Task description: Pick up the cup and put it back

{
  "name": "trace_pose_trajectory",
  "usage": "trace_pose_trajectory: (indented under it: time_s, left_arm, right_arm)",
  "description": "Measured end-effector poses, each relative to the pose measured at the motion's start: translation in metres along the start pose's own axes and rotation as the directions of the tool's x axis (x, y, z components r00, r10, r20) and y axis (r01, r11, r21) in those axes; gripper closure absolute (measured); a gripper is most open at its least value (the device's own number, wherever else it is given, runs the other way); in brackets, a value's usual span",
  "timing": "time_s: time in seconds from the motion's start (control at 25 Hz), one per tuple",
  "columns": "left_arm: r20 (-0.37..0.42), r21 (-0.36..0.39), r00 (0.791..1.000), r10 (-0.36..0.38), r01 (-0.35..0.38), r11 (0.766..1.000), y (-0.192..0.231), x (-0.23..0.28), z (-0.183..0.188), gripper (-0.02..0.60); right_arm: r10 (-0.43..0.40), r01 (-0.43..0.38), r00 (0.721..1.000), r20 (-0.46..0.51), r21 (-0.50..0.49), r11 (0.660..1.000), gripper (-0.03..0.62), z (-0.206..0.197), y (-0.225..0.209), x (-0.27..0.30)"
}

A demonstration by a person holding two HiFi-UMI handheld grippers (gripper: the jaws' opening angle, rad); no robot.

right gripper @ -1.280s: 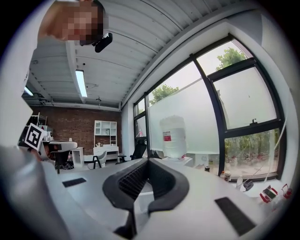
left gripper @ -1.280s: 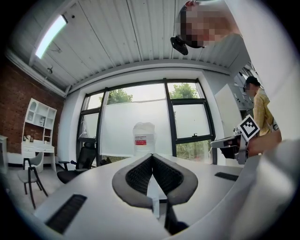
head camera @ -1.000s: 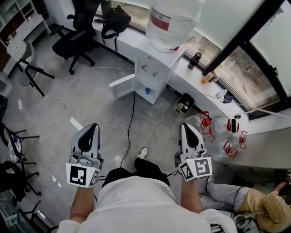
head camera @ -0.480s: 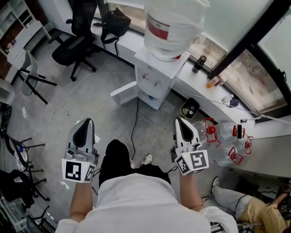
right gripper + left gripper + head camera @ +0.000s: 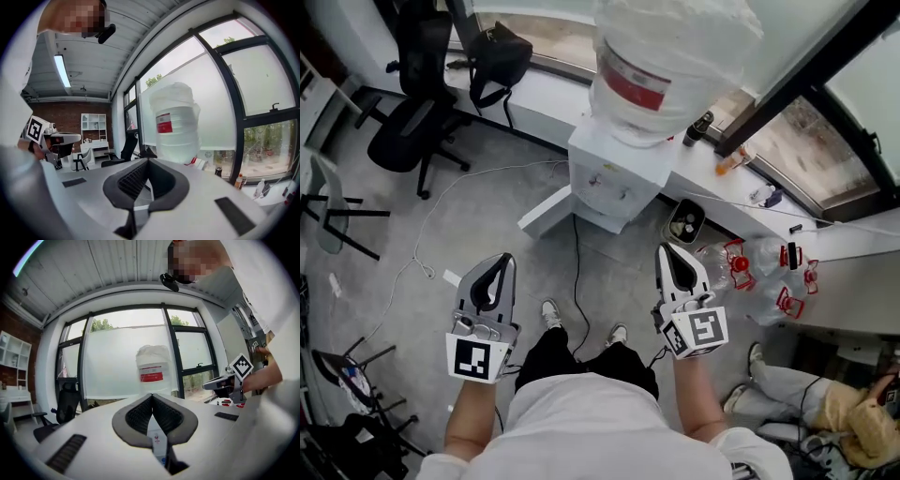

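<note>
No cup shows in any view. My left gripper (image 5: pixel 500 263) and right gripper (image 5: pixel 668 253) are held out level, side by side, over the grey floor, both pointing at a white water dispenser (image 5: pixel 614 169) with a large clear bottle (image 5: pixel 666 56) on top. In the left gripper view the jaws (image 5: pixel 151 395) meet at their tips with nothing between them, and the bottle (image 5: pixel 152 371) stands straight ahead. The right gripper (image 5: pixel 147 160) is shut and empty too, with the bottle (image 5: pixel 176 126) just beyond it.
A white window ledge (image 5: pixel 741 202) runs behind the dispenser, with a dark can (image 5: pixel 701 122) on it. A small bin (image 5: pixel 684 220) and clear jugs with red handles (image 5: pixel 750 267) stand at the right. A black office chair (image 5: pixel 412 112) stands at the left, and a cable (image 5: pixel 575 253) lies on the floor.
The person has walked towards the dispenser, which now looks nearer and larger. Both grippers have moved forward with the body and stayed shut.
</note>
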State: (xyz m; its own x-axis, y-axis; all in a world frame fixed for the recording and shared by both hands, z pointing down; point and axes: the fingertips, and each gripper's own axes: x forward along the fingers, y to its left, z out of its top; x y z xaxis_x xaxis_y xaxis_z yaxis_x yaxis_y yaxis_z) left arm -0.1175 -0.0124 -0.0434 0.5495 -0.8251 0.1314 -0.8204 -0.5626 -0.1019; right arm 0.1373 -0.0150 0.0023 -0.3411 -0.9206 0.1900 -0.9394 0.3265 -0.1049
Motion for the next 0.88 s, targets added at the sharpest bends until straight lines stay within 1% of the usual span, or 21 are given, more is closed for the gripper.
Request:
trace_pose_trajectory:
  time_s: [0.12, 0.2, 0.28, 0.36, 0.48, 0.6, 0.68, 0.8, 0.88]
  left_arm:
    - [-0.026, -0.023, 0.998, -0.064, 0.063, 0.998, 0.015, 0.026, -0.023, 0.558]
    - [-0.058, -0.011, 0.993, -0.102, 0.102, 0.995, 0.014, 0.045, -0.046, 0.559]
    - [-0.082, 0.009, 0.989, -0.126, 0.127, 0.992, 0.010, 0.067, -0.076, 0.560]
    - [-0.077, 0.031, 0.989, -0.127, 0.130, 0.991, 0.008, 0.089, -0.108, 0.559]
    - [-0.016, 0.068, 0.994, -0.112, 0.112, 0.991, 0.003, 0.117, -0.159, 0.558]
    - [0.007, 0.026, 0.995, -0.099, 0.099, 0.995, -0.011, 0.138, -0.227, 0.560]
    - [0.029, 0.019, 0.994, -0.109, 0.109, 0.994, -0.021, 0.151, -0.269, 0.560]
    - [0.066, 0.070, 0.988, -0.143, 0.138, 0.988, -0.030, 0.173, -0.323, 0.560]
    - [0.076, 0.072, 0.985, -0.153, 0.147, 0.986, -0.030, 0.182, -0.361, 0.560]
  right_arm:
    - [0.001, -0.001, 1.000, -0.005, -0.037, 0.999, 0.574, -0.006, 0.006, 0.033]
    - [-0.001, 0.000, 1.000, -0.019, -0.041, 0.999, 0.574, -0.027, 0.001, 0.050]
    - [0.003, -0.004, 1.000, -0.029, -0.045, 0.999, 0.574, -0.057, -0.007, 0.065]
    - [0.021, -0.023, 0.999, -0.040, -0.058, 0.998, 0.574, -0.093, -0.011, 0.082]
    - [0.061, -0.066, 0.996, -0.065, -0.085, 0.994, 0.574, -0.157, -0.015, 0.108]
    - [0.092, -0.102, 0.991, -0.099, -0.105, 0.989, 0.574, -0.228, -0.019, 0.126]
    - [0.112, -0.124, 0.988, -0.102, -0.118, 0.985, 0.574, -0.274, -0.021, 0.140]
    - [0.126, -0.139, 0.987, -0.094, -0.136, 0.981, 0.576, -0.335, -0.025, 0.166]
    - [0.122, -0.134, 0.988, -0.091, -0.144, 0.980, 0.574, -0.373, -0.027, 0.182]
